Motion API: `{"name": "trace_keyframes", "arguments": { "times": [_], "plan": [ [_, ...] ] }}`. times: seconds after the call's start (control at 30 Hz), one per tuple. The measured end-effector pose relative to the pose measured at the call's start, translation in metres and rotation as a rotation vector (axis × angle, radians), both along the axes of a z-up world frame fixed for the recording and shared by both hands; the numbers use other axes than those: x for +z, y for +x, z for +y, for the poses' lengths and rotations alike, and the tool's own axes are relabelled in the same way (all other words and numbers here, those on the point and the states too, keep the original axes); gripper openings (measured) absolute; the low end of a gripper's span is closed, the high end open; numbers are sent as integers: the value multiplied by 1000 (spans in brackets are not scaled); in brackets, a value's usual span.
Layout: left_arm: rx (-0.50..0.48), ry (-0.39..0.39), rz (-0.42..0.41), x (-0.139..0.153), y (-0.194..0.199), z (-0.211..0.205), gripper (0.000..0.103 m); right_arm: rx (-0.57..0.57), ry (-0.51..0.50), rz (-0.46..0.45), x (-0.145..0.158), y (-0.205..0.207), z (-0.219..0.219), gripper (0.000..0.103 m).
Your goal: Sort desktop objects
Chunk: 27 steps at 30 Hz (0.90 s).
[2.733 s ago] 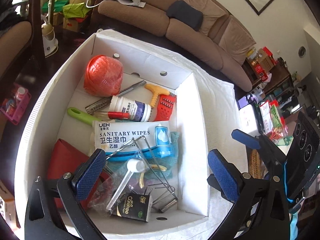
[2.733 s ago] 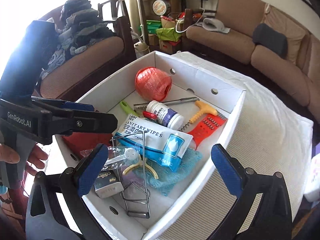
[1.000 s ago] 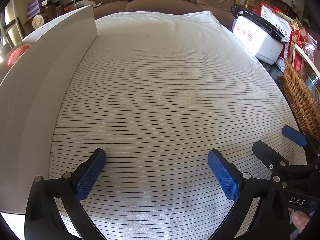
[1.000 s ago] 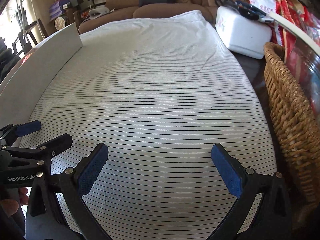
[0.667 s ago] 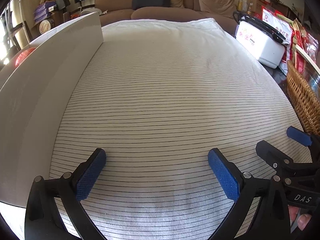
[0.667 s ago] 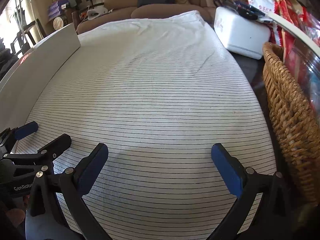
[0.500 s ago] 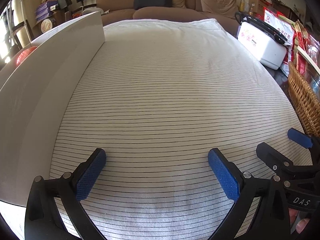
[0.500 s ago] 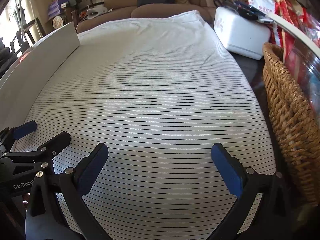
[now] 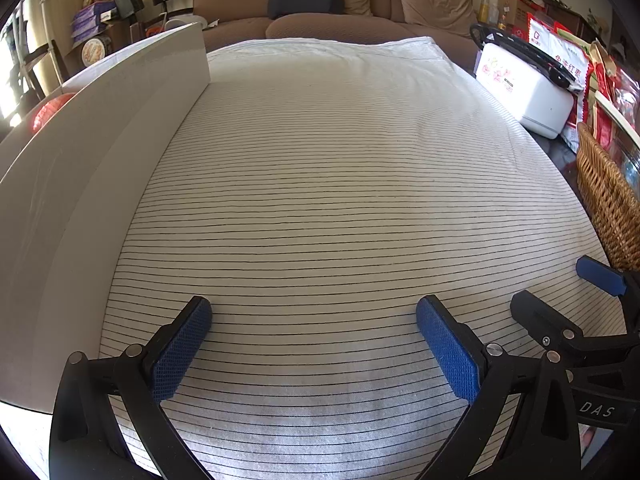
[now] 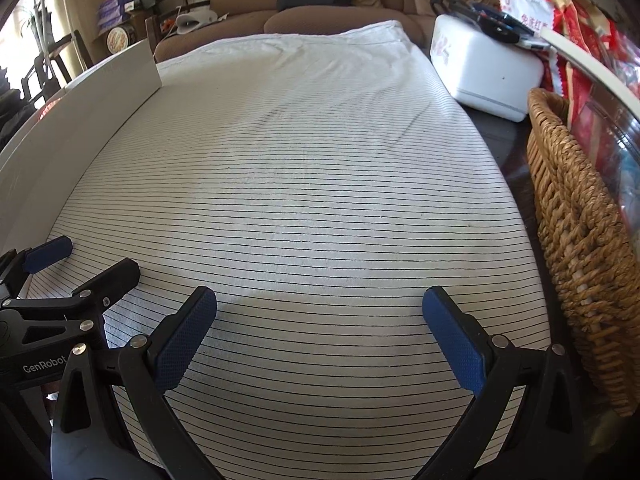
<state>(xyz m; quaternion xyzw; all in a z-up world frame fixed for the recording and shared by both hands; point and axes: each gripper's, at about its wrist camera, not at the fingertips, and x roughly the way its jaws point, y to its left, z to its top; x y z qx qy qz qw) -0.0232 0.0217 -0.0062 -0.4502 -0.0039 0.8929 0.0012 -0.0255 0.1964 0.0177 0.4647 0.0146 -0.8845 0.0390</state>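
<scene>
Fingers (image 9: 182,354) of the left gripper (image 9: 312,344) are seen spread wide with nothing between them, and those of the right gripper (image 10: 320,336) are spread and empty in the same way; each tool also shows at the edge of the other's view, low over the striped cloth (image 9: 340,200) that covers the surface. A change is noted against the frames from a few seconds ago: both cameras were then aimed down into the white box (image 9: 92,152), over wipes, a bottle, a scraper and a ball of twine, whereas now they are levelled across bare cloth, and over the last second almost nothing has shifted. Of the box, only the outer wall is now shown along the left side, with a patch of the red twine ball (image 9: 50,114) glimpsed above its rim; the rest of its contents is hidden. Further out, a white case (image 10: 484,68) and a wicker basket (image 10: 576,224) stand at the right edge, with a sofa (image 9: 332,4) beyond. It is judged that nothing has been lifted out, that the cloth is being faced as an open area for laying things out, and that a return to the box will be needed before any sorting begins.
</scene>
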Motion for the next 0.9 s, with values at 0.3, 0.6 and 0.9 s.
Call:
{"name": "trace_keyframes", "arguments": {
  "times": [0.3,0.6,0.9],
  "plan": [
    [0,0,0,0,0,0,103,2,3,-1,-1,0,0,103],
    [10,2,0,0,-1,-2,103,3,20,-4,-1,-1,-1,103],
    [10,2,0,0,-1,-2,103,3,20,-4,-1,-1,-1,103]
  ]
}}
